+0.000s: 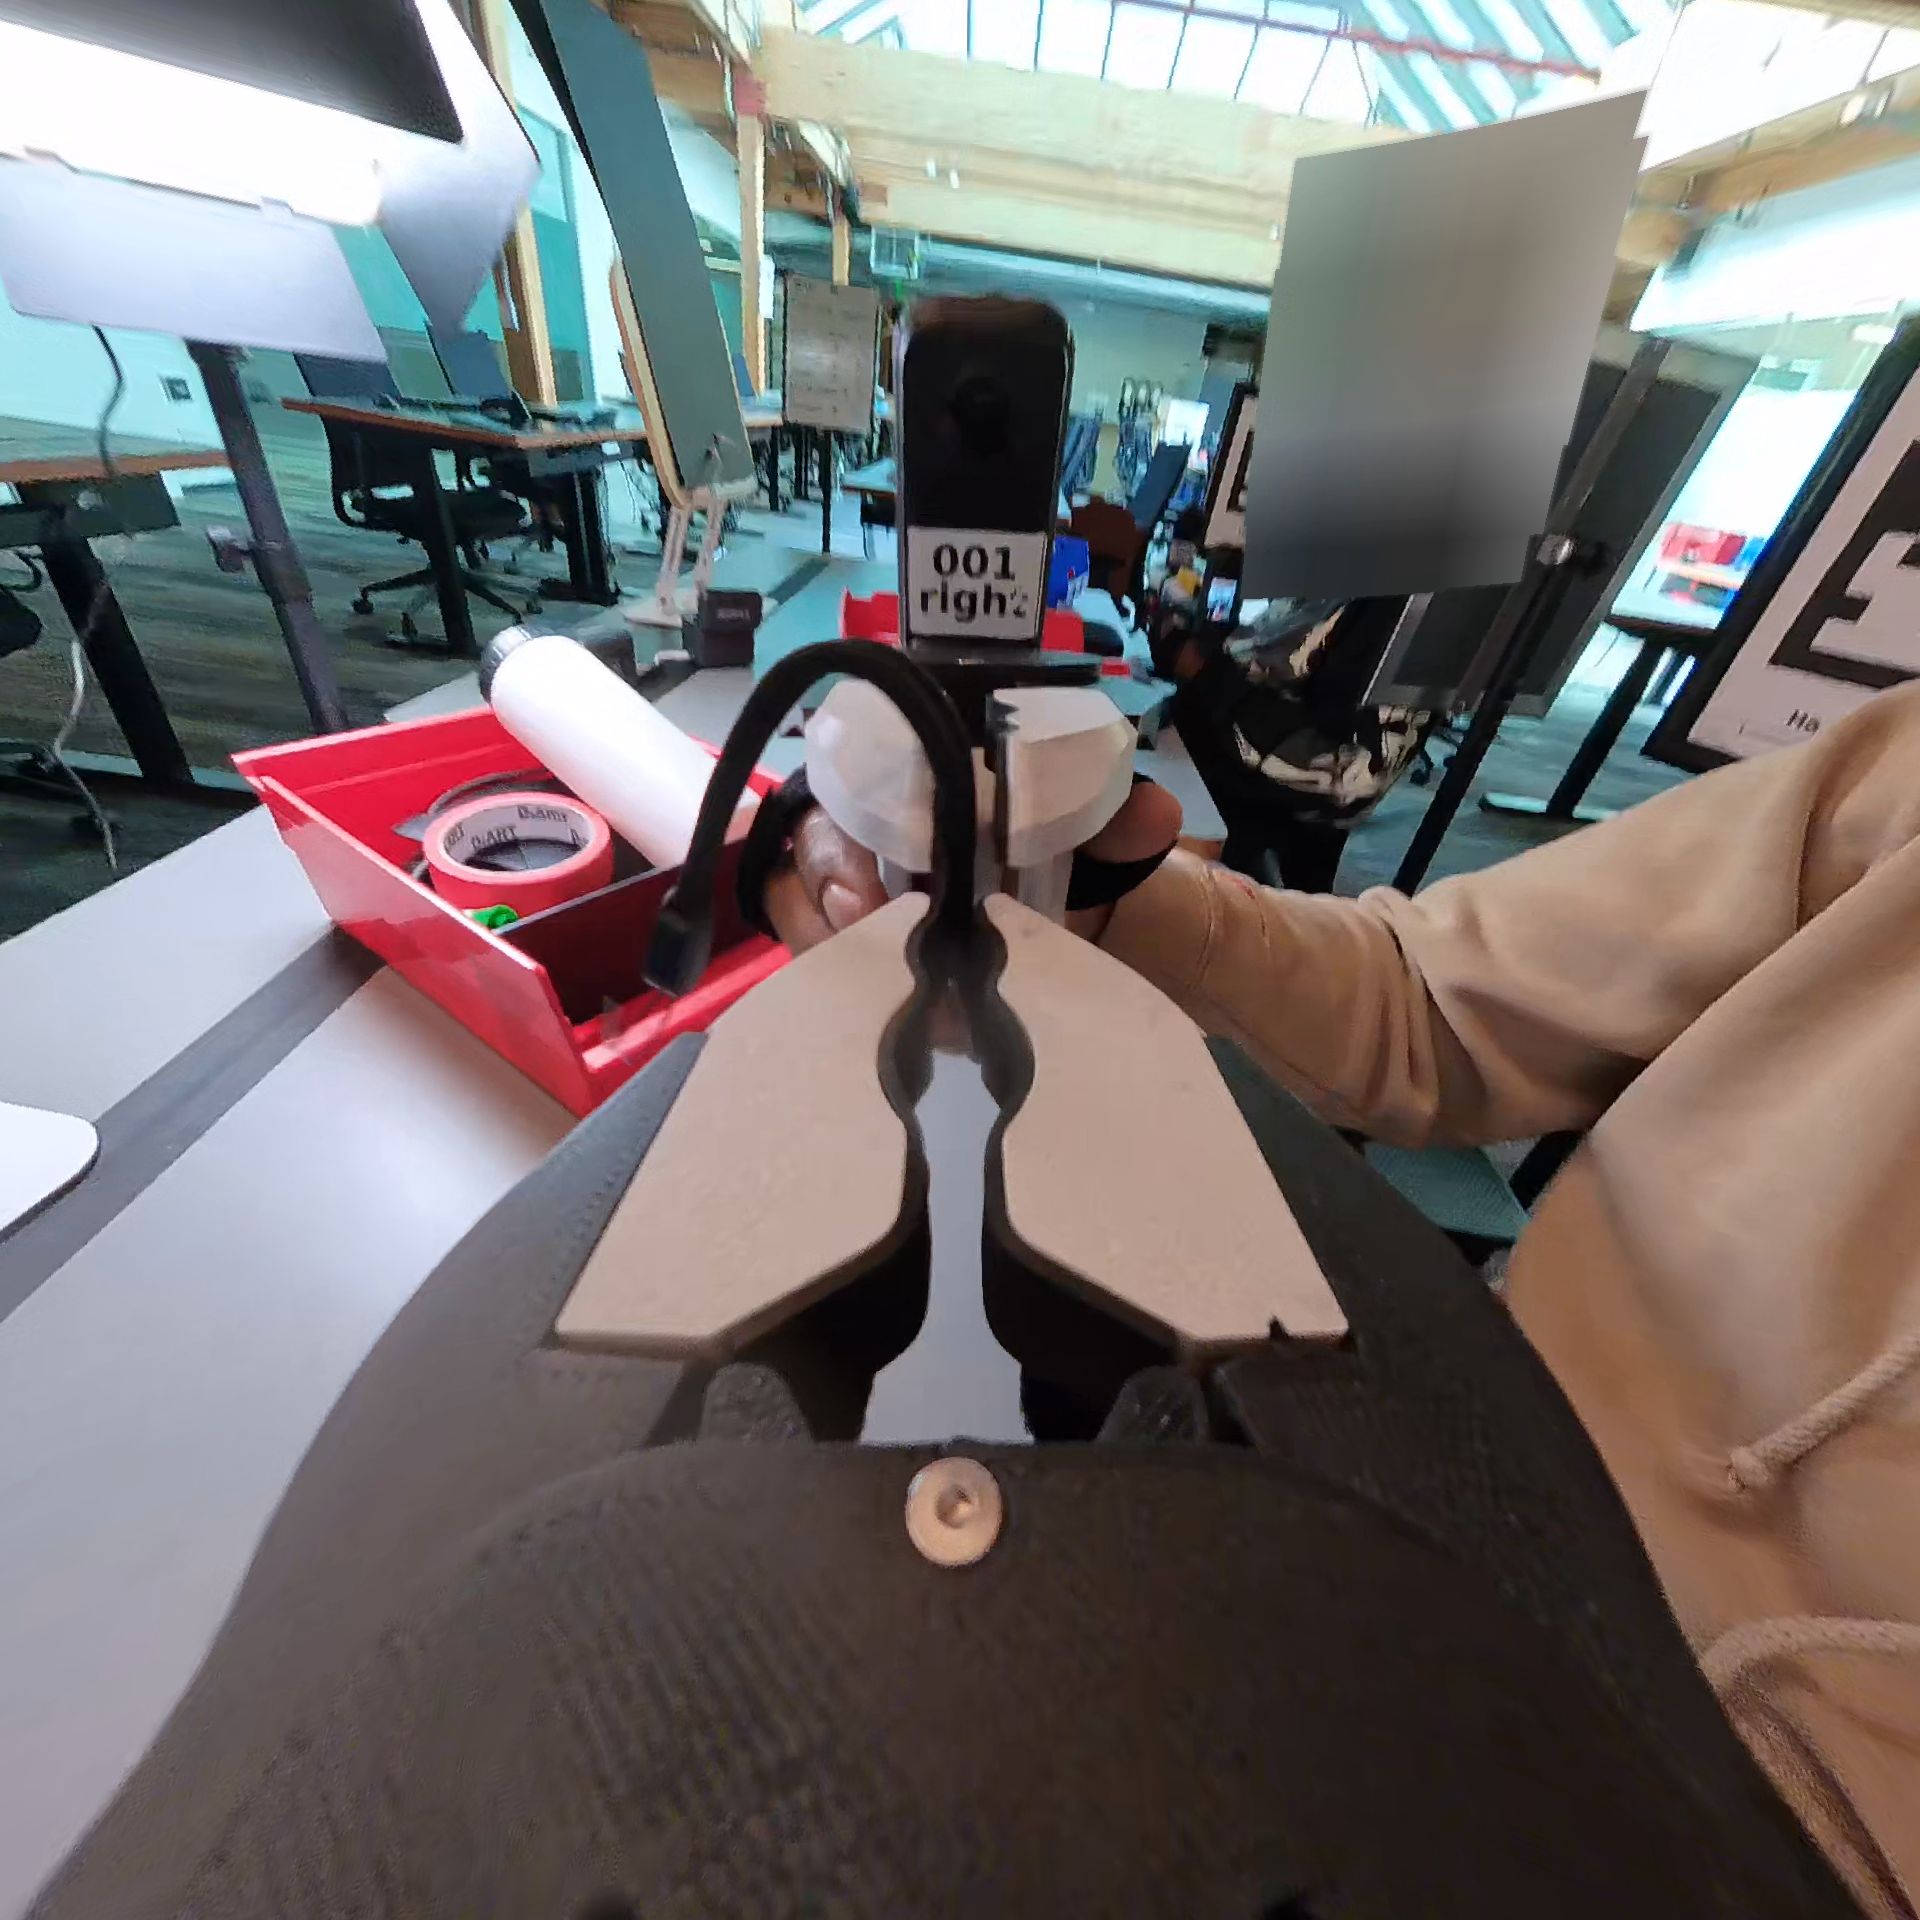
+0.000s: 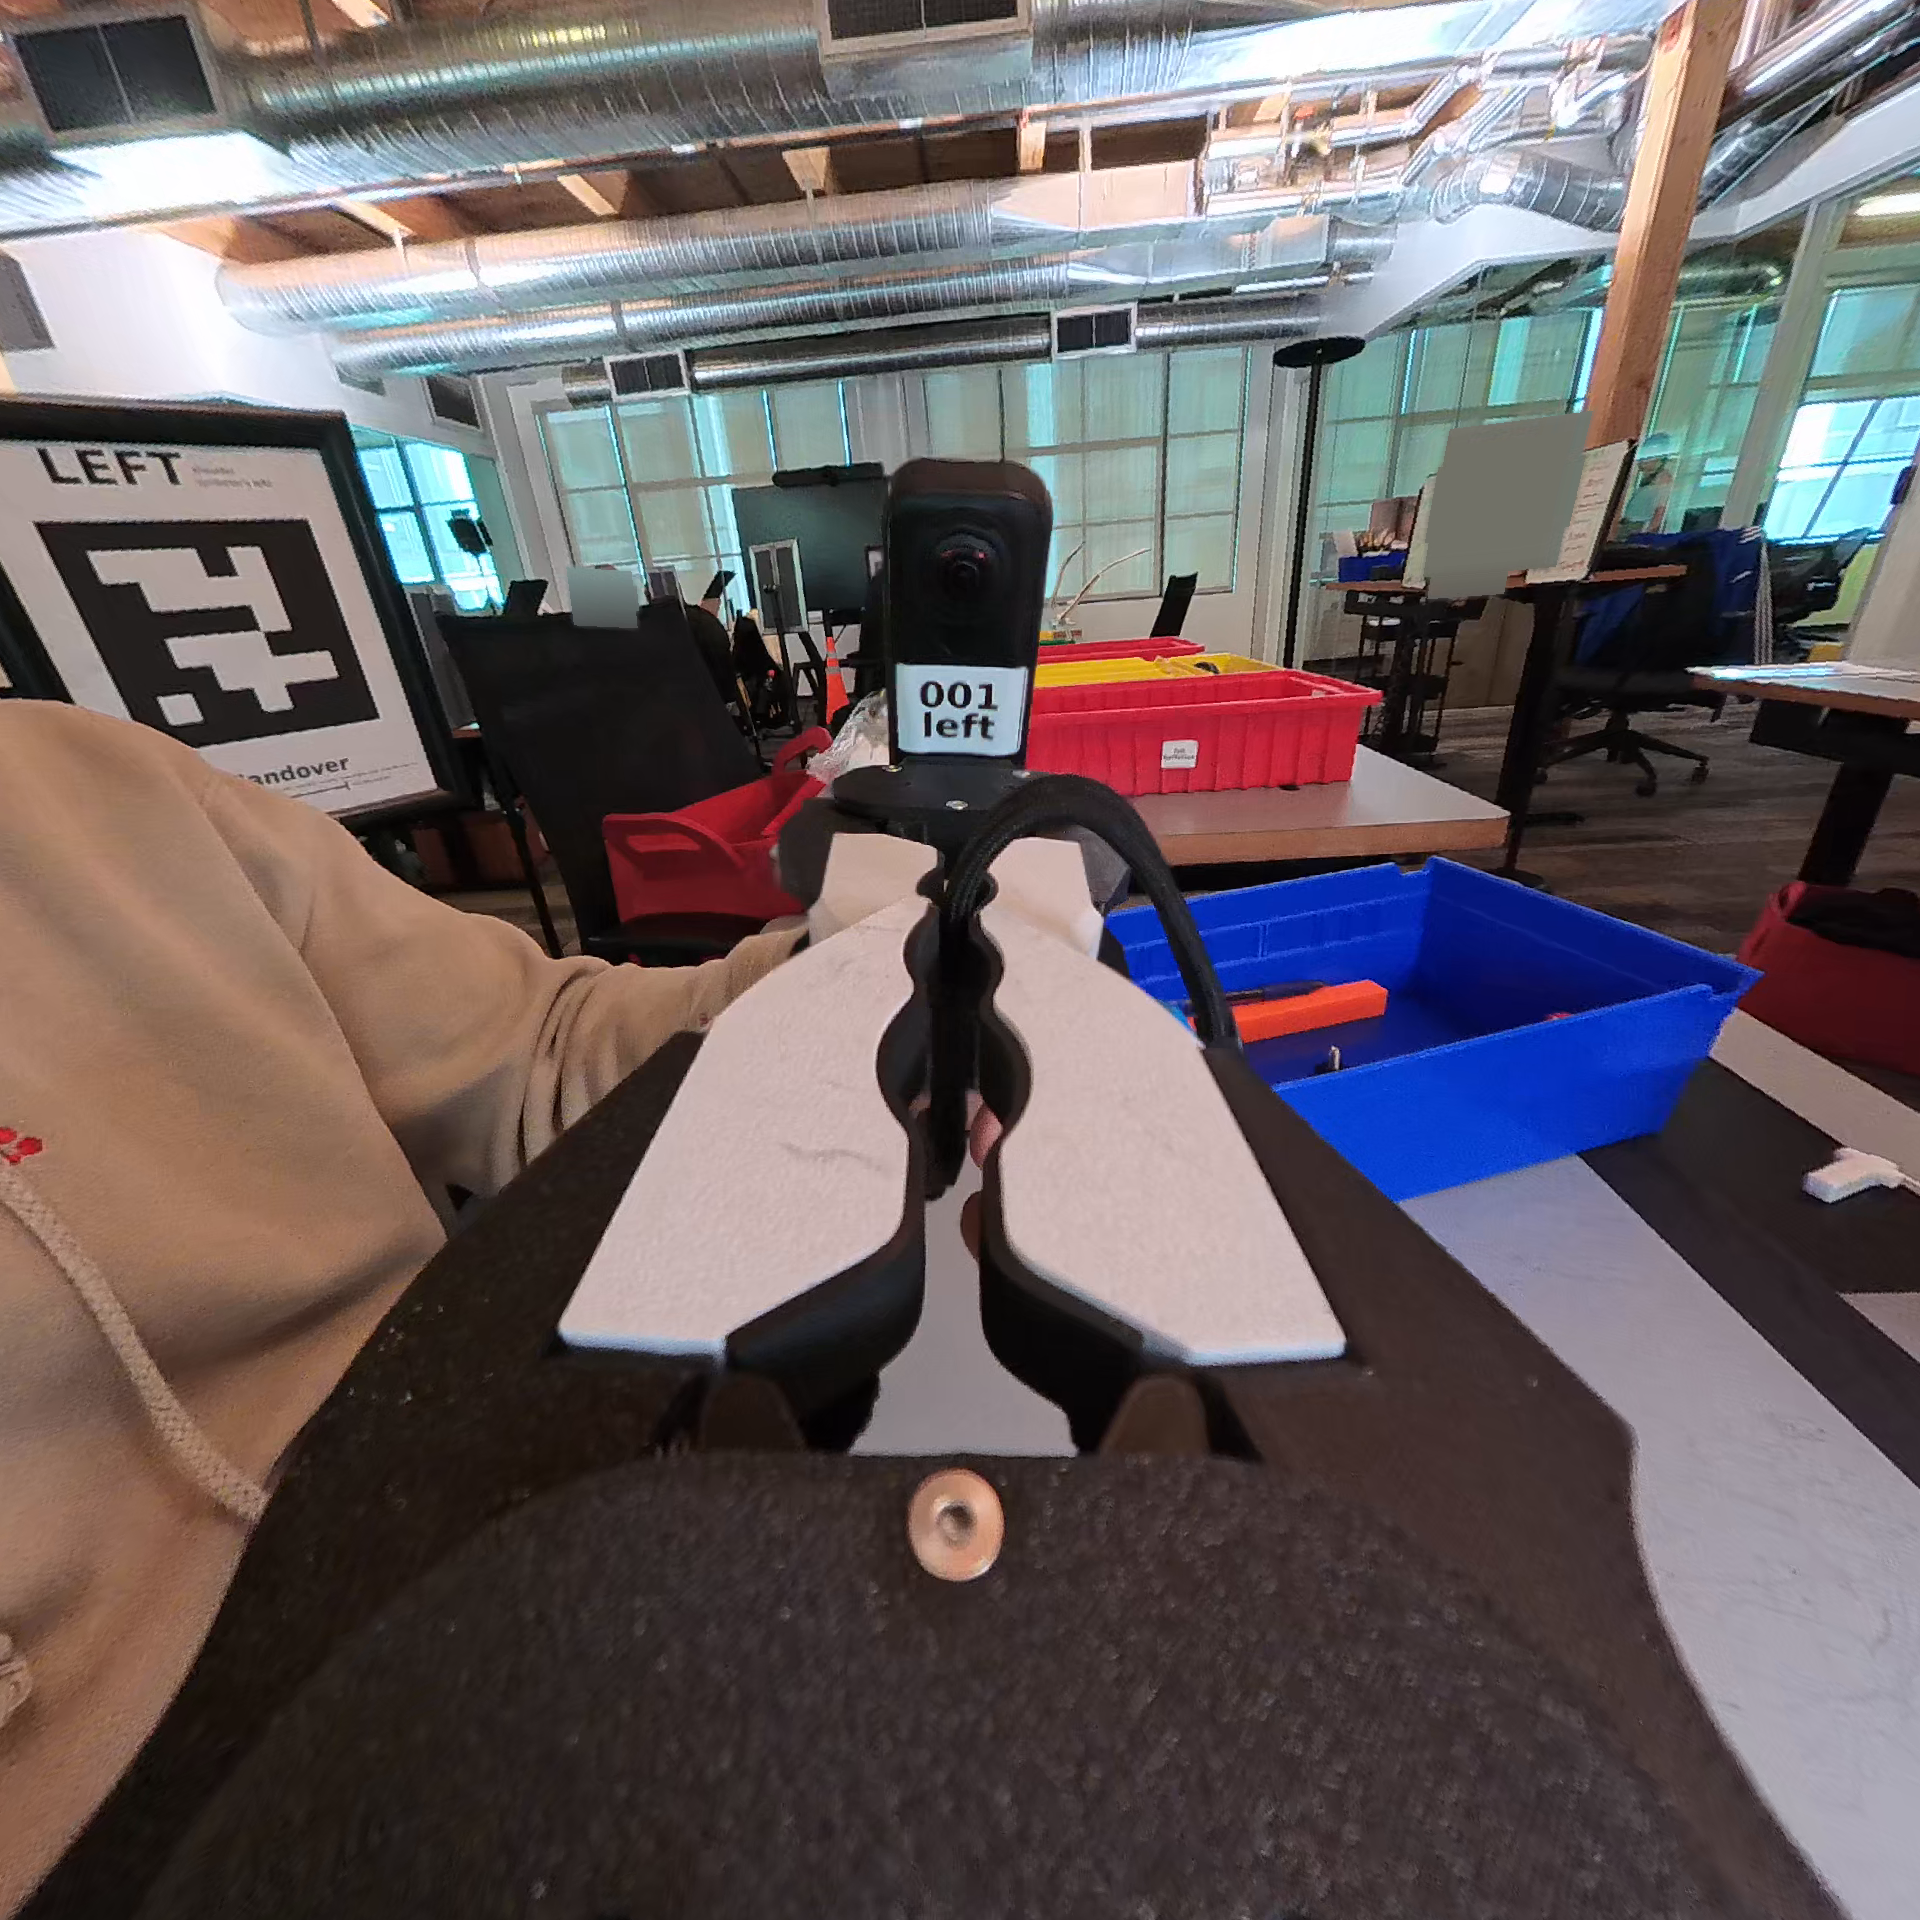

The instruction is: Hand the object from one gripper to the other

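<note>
A black braided cable (image 1: 831, 665) arches up from between the two grippers, and its plug end (image 1: 675, 945) hangs down to the left. My left gripper (image 1: 954, 920) is shut on the cable at its fingertips. My right gripper (image 2: 954, 920) is also shut on the same cable (image 2: 1164, 914), which loops over to the right and down. The two grippers face each other tip to tip above the table edge. The right gripper (image 1: 961, 790) shows just beyond the left one's tips. The left gripper (image 2: 961, 878) shows just beyond the right one's tips.
A red bin (image 1: 436, 935) on the left holds a pink tape roll (image 1: 520, 842) and a white bottle (image 1: 603, 748). A blue bin (image 2: 1507, 1101) on the right holds an orange tool (image 2: 1309, 1008). The grey table (image 2: 1714, 1455) lies below. A beige sleeve (image 1: 1455, 935) reaches in. My two grippers' fingertips are within a few centimetres of each other.
</note>
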Action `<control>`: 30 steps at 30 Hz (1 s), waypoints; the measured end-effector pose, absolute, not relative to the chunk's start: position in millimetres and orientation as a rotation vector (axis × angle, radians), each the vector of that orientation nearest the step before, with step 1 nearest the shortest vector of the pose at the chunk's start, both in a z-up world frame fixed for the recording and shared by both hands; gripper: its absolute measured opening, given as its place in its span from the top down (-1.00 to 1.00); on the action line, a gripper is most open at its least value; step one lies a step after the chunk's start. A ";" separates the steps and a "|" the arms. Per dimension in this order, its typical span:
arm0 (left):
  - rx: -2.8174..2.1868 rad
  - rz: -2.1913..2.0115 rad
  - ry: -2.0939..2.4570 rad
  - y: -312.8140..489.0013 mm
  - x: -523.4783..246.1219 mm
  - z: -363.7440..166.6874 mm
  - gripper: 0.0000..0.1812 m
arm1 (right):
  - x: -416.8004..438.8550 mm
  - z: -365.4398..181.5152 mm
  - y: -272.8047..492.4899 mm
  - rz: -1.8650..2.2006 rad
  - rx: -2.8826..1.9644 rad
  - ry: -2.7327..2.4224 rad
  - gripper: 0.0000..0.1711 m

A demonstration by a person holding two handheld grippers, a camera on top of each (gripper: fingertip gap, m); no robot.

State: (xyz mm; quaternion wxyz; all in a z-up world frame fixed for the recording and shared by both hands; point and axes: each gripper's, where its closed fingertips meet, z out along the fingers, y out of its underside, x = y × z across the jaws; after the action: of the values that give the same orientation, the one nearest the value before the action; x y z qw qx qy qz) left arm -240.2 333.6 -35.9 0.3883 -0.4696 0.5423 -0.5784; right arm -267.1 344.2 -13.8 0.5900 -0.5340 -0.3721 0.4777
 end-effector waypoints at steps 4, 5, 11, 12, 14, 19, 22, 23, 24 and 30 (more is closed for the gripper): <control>-1.173 -1.518 1.293 342.2 -249.6 -20.2 0.96 | -253.2 -11.0 346.6 1.147 -1.245 -0.838 0.78; -1.166 -1.518 1.282 343.3 -250.8 -18.2 0.96 | -252.7 -16.0 347.1 1.155 -1.268 -0.853 0.78; -1.150 -1.519 1.284 339.5 -248.7 -17.6 0.96 | -276.6 -35.3 344.5 1.120 -1.305 -0.945 0.93; -1.146 -1.521 1.269 340.5 -249.6 -15.4 0.96 | -276.0 -33.6 343.5 1.137 -1.303 -0.940 0.93; -1.147 -1.513 1.249 343.2 -250.8 -13.2 0.96 | -271.4 -30.7 344.9 1.147 -1.308 -0.922 0.94; -1.166 -1.491 1.265 346.2 -250.6 -17.4 0.96 | -270.6 -36.3 348.8 1.082 -1.340 -0.940 0.94; -1.215 -1.474 1.283 351.6 -251.8 -23.6 0.95 | -264.4 -40.2 354.3 1.005 -1.376 -0.950 0.94; -1.234 -1.457 1.291 354.6 -253.6 -25.5 0.94 | -260.8 -43.6 357.4 0.950 -1.405 -0.964 0.94; -1.249 -1.431 1.291 359.1 -256.4 -26.1 0.91 | -255.9 -49.9 361.6 0.854 -1.444 -0.993 0.94; -1.227 -1.158 1.416 362.9 -264.6 -35.2 0.78 | -213.6 -115.8 377.1 0.130 -1.767 -1.311 0.94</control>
State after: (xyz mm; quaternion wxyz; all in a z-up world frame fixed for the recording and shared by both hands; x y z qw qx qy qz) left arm -264.6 362.9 -35.2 0.4525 -0.4970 0.5732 -0.4687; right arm -213.6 377.1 -115.8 0.4519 -0.7152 -0.5305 0.0528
